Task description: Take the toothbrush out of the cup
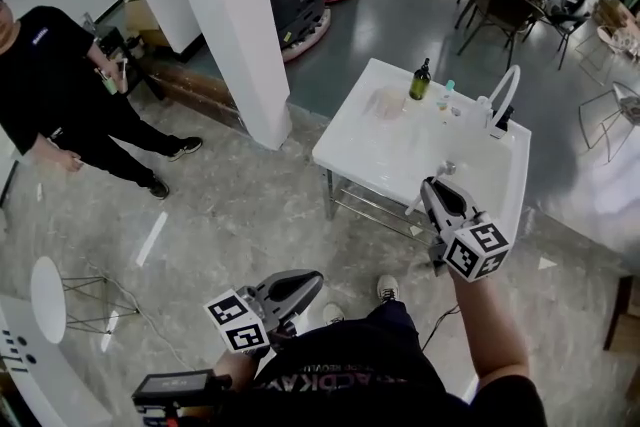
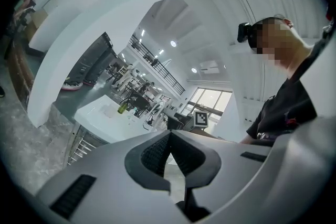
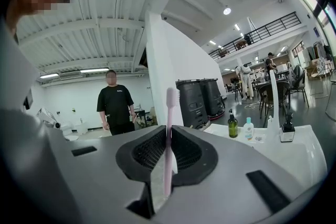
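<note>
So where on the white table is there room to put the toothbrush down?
The toothbrush fits on the white table, in the bare stretch between its near edge and the bottles. The far edge is crowded: green bottle, small bottle and tall white piece.

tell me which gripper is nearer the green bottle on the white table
Right. The right gripper, shut on the pink toothbrush, is at the white table's near edge, short of the green bottle. The left gripper, shut and empty, hangs over the floor, off the table.
</note>
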Demonstrator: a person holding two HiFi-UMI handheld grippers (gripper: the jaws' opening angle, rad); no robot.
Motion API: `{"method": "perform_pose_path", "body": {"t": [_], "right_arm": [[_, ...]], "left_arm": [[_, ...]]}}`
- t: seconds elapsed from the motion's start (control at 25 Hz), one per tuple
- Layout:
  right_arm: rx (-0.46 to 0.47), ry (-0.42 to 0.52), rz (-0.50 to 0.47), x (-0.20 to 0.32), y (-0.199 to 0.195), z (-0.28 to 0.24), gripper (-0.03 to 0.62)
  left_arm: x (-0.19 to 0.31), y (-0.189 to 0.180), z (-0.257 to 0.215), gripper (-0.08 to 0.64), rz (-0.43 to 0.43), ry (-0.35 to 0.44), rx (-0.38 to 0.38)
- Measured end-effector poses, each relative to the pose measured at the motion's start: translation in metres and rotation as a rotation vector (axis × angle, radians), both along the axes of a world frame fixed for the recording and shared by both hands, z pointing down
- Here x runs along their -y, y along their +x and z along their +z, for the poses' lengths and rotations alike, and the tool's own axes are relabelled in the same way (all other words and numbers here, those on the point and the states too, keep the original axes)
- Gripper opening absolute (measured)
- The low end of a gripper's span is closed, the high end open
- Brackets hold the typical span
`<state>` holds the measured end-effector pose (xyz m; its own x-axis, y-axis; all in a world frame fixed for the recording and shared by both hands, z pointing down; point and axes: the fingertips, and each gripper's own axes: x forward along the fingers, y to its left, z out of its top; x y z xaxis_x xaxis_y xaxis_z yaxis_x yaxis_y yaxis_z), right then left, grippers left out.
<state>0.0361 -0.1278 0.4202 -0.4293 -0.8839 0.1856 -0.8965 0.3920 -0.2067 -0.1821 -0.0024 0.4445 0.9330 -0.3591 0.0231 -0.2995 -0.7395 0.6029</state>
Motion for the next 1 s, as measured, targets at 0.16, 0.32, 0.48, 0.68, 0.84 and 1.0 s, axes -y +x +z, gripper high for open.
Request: {"method": "perform_pose_path", "body": {"t": [0.16, 0.32, 0.48, 0.68, 0.84, 1.0], "right_arm": [[0.001, -0.007, -0.023, -0.032, -0.004, -0.004, 0.041], [0.026, -0.015, -0.056, -0.056, -0.005, -0.001, 0.041], [0.049, -0.031, -0.105, -0.078, 0.0, 0.006, 0.041], [0.088, -0.059, -0.148, -0.111, 0.013, 0.01, 0.041], [0.124, -0.079, -0.184, -0.14, 0.024, 0.014, 0.041], [0.147, -0.083, -0.213, -0.169, 0.038, 0.012, 0.041]], "left_arm": [[-0.006, 0.011, -0.002, 0.008, 0.024, 0.003, -0.01], [-0.009, 0.027, 0.002, 0.008, 0.038, -0.012, -0.013], [-0.016, 0.055, 0.003, 0.008, 0.053, -0.026, -0.007], [-0.033, 0.094, -0.001, 0.008, 0.066, -0.019, 0.003], [-0.047, 0.119, -0.003, 0.008, 0.048, -0.01, 0.001], [-0.063, 0.145, -0.005, 0.008, 0.035, -0.002, 0.003]]}}
